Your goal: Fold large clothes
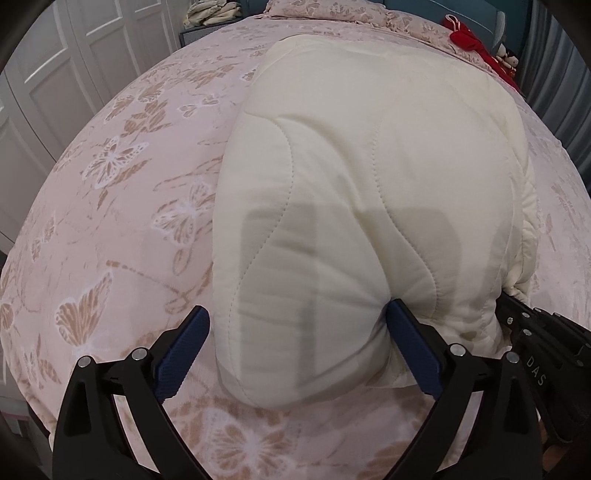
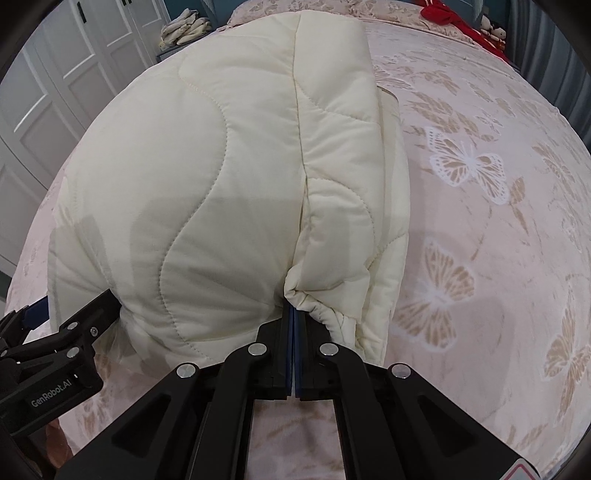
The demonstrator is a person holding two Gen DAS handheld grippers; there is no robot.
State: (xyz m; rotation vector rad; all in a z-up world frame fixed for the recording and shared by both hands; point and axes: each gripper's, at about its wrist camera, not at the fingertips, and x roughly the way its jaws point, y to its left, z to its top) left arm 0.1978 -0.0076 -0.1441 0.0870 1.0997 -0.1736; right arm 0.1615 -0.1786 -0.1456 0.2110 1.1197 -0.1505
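Observation:
A cream quilted jacket (image 1: 369, 166) lies folded on the pink butterfly bedspread (image 1: 110, 221). My left gripper (image 1: 297, 308) is open wide astride the jacket's near left corner. Its right finger (image 1: 406, 332) dents the padding, while its left finger (image 1: 192, 339) stands just off the edge. In the right wrist view the same jacket (image 2: 221, 166) fills the middle, a folded panel lying along its right side. My right gripper (image 2: 293, 308) is shut, and the jacket's near edge is bunched at its tip. The left gripper (image 2: 92, 314) shows at the jacket's lower left.
White wardrobe doors (image 1: 55, 74) stand to the left of the bed. A pile of cream clothes (image 1: 214, 13) sits beyond the far left corner. Red cloth (image 1: 469, 37) and soft toys (image 1: 508, 55) lie at the far right, by a grey curtain (image 1: 561, 74).

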